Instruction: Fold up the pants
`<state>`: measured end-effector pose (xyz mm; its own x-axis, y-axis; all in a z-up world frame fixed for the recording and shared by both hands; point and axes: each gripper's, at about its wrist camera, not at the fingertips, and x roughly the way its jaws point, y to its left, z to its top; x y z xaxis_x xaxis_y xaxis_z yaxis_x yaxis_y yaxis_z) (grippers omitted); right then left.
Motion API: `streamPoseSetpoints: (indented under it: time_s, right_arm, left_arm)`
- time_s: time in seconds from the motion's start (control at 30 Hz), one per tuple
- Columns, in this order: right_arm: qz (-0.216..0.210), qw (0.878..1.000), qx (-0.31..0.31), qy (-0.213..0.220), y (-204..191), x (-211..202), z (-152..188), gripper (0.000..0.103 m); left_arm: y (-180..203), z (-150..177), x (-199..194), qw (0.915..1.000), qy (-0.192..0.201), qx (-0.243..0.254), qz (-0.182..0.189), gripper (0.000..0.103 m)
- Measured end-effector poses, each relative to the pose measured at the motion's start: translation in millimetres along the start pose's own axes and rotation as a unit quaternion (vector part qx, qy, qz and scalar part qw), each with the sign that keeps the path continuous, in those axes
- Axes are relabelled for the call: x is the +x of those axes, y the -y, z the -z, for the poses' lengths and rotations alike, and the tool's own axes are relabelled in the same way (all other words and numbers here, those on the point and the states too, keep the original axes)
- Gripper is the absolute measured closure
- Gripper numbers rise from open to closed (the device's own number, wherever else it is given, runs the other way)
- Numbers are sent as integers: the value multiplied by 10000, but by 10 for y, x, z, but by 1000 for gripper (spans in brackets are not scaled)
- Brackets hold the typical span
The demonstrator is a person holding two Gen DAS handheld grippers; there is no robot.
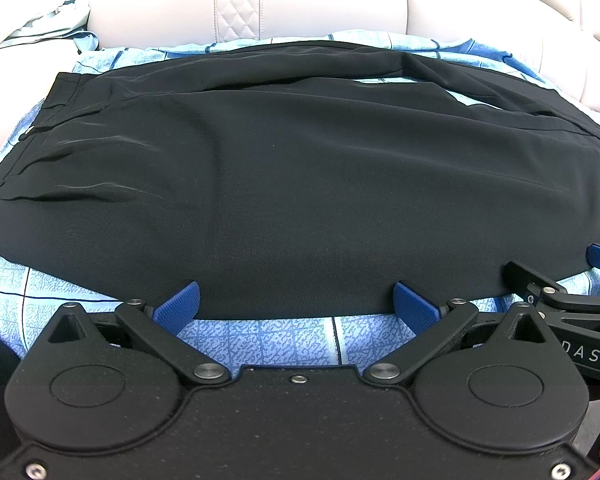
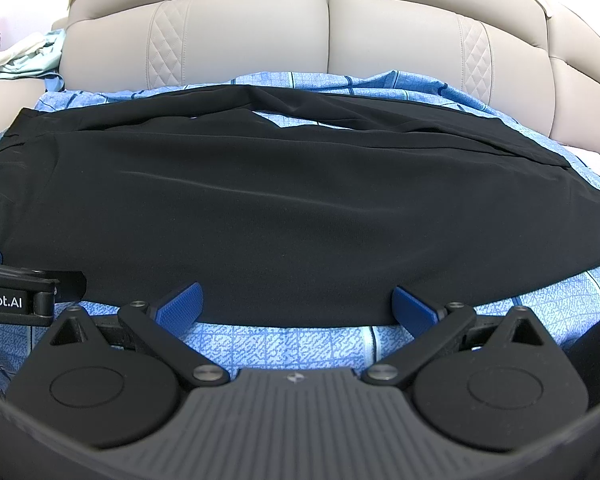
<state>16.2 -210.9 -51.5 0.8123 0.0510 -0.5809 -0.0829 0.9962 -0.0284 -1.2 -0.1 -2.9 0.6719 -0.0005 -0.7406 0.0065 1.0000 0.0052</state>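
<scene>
Black pants (image 1: pixel 300 168) lie flat across a blue patterned sheet (image 1: pixel 284 340), waistband at the left, one leg folded over the other with a gap of sheet showing at the back. They also fill the right wrist view (image 2: pixel 300 208). My left gripper (image 1: pixel 296 304) is open, its blue fingertips (image 1: pixel 178 306) at the pants' near edge, holding nothing. My right gripper (image 2: pixel 298 306) is open at the same near edge, further right, empty. The right gripper's body shows in the left wrist view (image 1: pixel 572 312) at the right.
A beige padded headboard (image 2: pixel 328 32) rises behind the sheet. Crumpled pale clothing (image 2: pixel 24 60) lies at the far left. The left gripper's body (image 2: pixel 20 292) juts in at the left of the right wrist view.
</scene>
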Motion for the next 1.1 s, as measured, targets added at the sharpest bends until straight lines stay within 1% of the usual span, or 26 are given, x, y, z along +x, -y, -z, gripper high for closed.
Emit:
streamPoseSetpoints:
  time_s: [1.1]
  right_arm:
    - [10,10000,-5,-10,-22,10,-1,0]
  left_arm:
    - [-1,-4,0,10000,-5,-1,0,0]
